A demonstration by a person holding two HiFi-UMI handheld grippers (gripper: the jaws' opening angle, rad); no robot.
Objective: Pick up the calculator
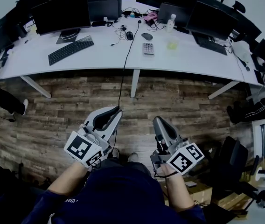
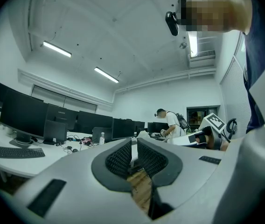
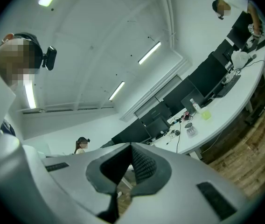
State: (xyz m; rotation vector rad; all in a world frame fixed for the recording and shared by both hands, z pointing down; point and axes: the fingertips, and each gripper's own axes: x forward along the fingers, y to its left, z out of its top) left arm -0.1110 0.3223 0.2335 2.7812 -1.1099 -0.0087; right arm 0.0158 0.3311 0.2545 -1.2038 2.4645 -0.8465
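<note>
The calculator [image 1: 148, 48] is a small grey keypad lying flat near the middle of the long white desk [image 1: 188, 59], far from both grippers. In the right gripper view the calculator [image 3: 191, 131] shows small on the desk. I hold both grippers close to my body over the wooden floor. The left gripper [image 1: 117, 110] points toward the desk; in its own view its jaws [image 2: 134, 141] stand a narrow slit apart with nothing between them. The right gripper [image 1: 156, 119] is empty, and in its own view its tips [image 3: 131, 146] meet.
On the desk are a black keyboard [image 1: 71, 50], monitors [image 1: 61, 12], a mouse [image 1: 147, 36], a bottle [image 1: 170, 22] and a yellow-green item [image 1: 172, 45]. A black cable [image 1: 122, 78] hangs from the desk to the floor. An office chair [image 1: 235, 157] stands at my right. Other people stand at both desk ends.
</note>
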